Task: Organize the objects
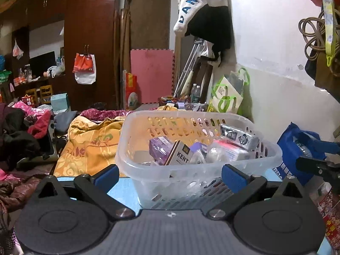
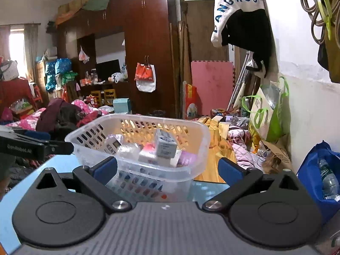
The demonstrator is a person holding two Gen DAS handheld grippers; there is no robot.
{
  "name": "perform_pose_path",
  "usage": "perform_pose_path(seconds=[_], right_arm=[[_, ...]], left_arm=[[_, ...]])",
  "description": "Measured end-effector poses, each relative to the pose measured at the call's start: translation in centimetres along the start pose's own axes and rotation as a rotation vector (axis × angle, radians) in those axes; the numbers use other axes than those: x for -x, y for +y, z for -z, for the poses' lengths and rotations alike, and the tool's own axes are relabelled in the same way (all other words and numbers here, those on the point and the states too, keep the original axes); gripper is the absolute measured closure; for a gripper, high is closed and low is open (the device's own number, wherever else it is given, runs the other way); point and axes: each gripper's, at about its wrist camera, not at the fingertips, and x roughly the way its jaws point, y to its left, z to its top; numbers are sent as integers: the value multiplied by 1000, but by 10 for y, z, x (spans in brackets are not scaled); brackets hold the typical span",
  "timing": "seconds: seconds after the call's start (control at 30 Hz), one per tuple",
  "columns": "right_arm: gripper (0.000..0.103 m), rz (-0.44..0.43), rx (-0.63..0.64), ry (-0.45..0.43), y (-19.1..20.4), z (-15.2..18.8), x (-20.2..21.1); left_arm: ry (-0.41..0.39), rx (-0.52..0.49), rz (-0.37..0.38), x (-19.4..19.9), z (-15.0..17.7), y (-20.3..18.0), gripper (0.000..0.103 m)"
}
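Observation:
A clear plastic basket (image 1: 170, 170) stands on a light blue tabletop (image 1: 121, 193), filled with small packs: a KENT box (image 1: 181, 156), a purple pack (image 1: 159, 148), a silver foil pack (image 1: 238, 137). My left gripper (image 1: 170, 177) is open just short of the basket's near wall, nothing between its blue pads (image 1: 106, 176). From the right wrist the same basket (image 2: 187, 170) shows a grey-white carton (image 2: 165, 145) and pink packs. My right gripper (image 2: 167, 171) is open at the basket's near corner, holding nothing. The left gripper's arm (image 2: 31, 145) juts in from the left.
A blue bag (image 2: 314, 170) holding a water bottle (image 2: 328, 180) sits right of the table by the white wall. Behind the basket lie a yellow quilt (image 1: 91, 144), piled clothes (image 1: 21, 136) and a green-handled bag (image 1: 229, 93). Dark wardrobes (image 2: 148, 42) line the back.

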Motion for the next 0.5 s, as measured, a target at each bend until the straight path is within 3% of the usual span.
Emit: perform_pose_path(seconds=[0.5], right_arm=[[0, 12, 5, -5, -6, 6, 3]], left_arm=[[-9, -40, 17, 5, 5, -19, 0]])
